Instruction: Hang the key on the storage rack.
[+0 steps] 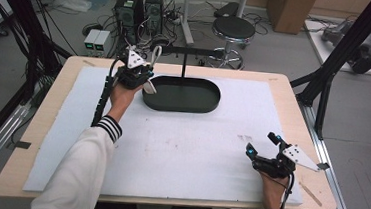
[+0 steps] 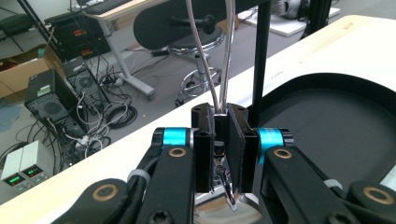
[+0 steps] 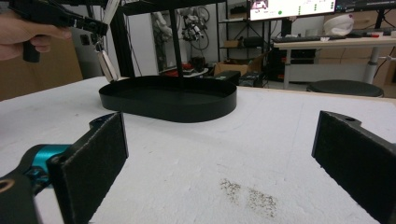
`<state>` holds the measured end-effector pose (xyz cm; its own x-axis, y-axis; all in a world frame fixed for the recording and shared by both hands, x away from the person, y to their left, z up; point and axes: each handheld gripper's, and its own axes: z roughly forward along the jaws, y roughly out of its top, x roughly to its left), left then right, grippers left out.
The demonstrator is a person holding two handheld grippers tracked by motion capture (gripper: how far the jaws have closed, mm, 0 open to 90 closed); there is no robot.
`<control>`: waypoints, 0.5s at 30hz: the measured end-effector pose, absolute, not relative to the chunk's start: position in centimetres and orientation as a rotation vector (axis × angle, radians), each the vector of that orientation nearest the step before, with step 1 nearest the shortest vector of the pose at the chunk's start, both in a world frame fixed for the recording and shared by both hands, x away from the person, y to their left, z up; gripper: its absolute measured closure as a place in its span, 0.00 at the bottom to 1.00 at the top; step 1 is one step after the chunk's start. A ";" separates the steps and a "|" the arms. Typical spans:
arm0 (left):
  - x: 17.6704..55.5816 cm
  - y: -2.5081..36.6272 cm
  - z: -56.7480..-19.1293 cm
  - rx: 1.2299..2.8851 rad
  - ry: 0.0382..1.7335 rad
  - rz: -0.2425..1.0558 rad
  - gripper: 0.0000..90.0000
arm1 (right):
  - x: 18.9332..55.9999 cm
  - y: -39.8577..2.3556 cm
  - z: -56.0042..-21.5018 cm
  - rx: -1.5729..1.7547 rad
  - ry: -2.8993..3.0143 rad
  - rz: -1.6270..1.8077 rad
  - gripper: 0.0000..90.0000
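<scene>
Two grippers in play. Left gripper (image 1: 143,76) sits at the near-left rim of the black tray (image 1: 208,106), jaws clamped on a metal loop (image 2: 219,51) with a clasp-like end hanging below, held above the table just beside the tray. Looks like the hang step: next move likely calls for lifting the loop to the stand's crossbar (image 1: 190,50). Right gripper (image 1: 260,145) rests on the white mat (image 1: 180,149), jaws wide apart, holding nothing.

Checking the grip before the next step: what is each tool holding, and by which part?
The left tool pinches a metal keyring loop at its lower end; the right tool holds nothing.
</scene>
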<state>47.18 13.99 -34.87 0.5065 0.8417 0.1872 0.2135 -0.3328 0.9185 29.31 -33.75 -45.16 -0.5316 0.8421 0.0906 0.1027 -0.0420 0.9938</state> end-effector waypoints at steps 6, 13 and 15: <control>47.4 13.8 -34.9 1.826 0.887 0.870 0.90 | 29.3 -33.8 -45.2 1.007 1.653 1.628 0.03; 47.9 13.5 -35.2 1.832 0.899 0.890 0.90 | 29.3 -33.8 -45.2 1.013 1.651 1.631 0.03; 48.0 13.3 -35.3 1.834 0.906 0.894 0.90 | 29.3 -33.8 -45.2 1.013 1.652 1.631 0.03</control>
<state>48.01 13.33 -35.30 0.4753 0.8543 0.2105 0.2224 -0.3481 0.9107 29.32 -33.76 -45.15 -0.5293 0.8430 0.0959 0.1063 -0.0463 0.9933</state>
